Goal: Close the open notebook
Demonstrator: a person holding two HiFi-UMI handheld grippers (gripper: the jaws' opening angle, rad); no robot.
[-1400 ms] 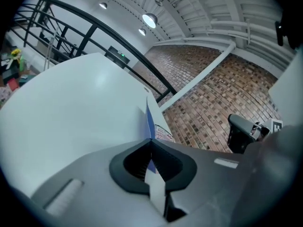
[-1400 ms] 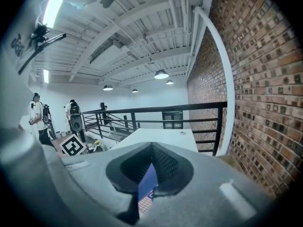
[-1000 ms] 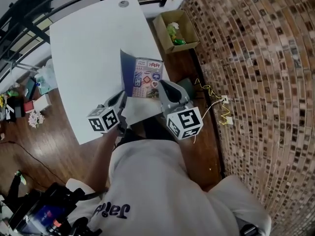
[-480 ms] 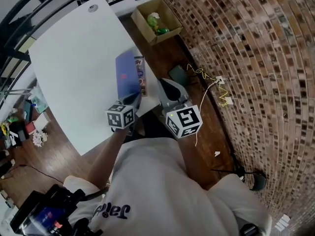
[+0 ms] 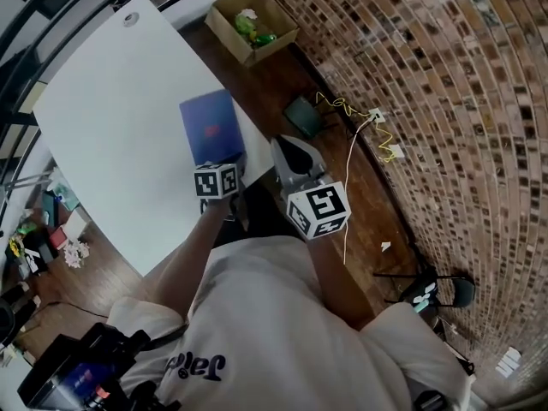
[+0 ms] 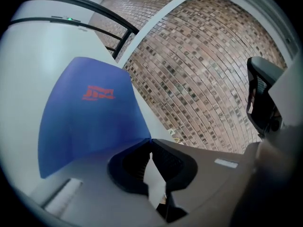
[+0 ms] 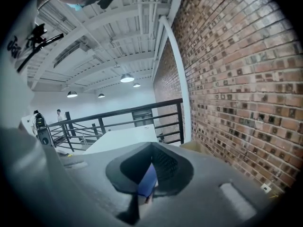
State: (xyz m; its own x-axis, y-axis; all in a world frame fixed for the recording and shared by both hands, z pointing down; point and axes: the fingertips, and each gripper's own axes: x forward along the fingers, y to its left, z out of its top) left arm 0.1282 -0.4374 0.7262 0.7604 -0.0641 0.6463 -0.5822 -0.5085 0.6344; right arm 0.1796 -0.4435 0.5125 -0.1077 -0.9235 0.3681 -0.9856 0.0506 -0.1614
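The notebook lies shut on the worktop, its near corner right at the tips of the left gripper's closed, empty jaws. The right gripper's jaws are closed too.

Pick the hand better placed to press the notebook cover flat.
Left. The left tool, shut, sits right at the near corner of the notebook, over the table. The right tool hangs off to the side, past the table edge, clear of the cover.
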